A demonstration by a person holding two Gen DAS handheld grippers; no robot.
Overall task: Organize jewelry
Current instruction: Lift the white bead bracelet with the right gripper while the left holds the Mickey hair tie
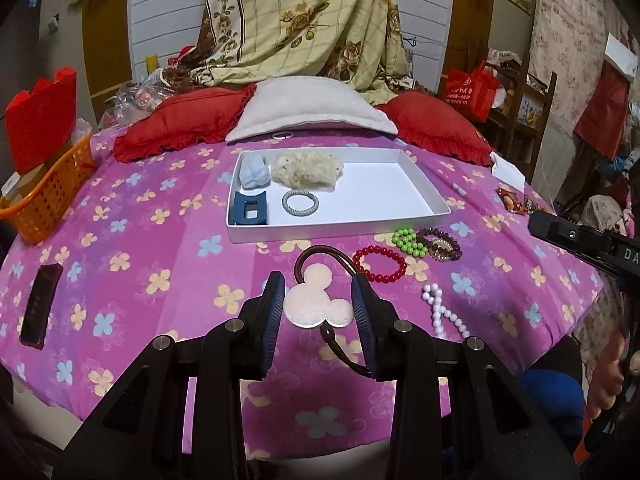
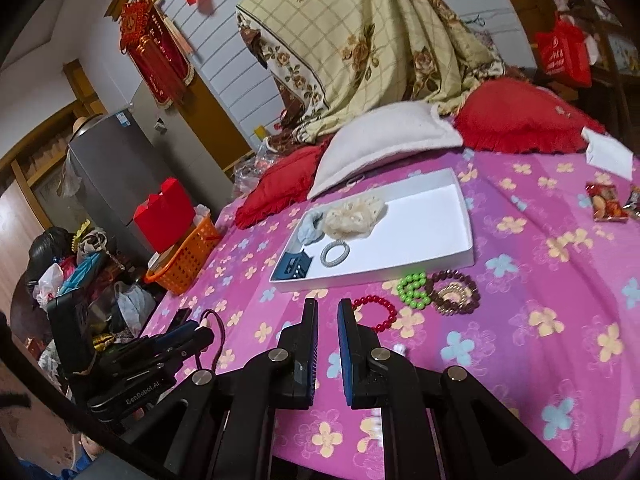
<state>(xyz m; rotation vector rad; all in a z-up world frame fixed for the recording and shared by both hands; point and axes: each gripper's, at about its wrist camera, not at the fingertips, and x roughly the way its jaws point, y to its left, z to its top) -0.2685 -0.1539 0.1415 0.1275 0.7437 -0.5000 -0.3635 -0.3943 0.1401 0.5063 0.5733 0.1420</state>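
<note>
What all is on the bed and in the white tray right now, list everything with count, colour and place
white tray: one, white, mid-bed
scrunchies: two, pale blue and cream, tray's far left
hair clip: one, dark blue, tray's near left corner
hair tie: one, grey, in tray beside the clip
bead bracelets: red, green, dark brown, white, on bedspread in front of the tray
mouse-head hair tie: one, pale pink on a brown cord, between the left gripper's pads
orange basket: one, bed's left edge
pillows: two red, one white, behind the tray
left gripper: black, shut on the hair tie
right gripper: black, shut, holding nothing
</note>
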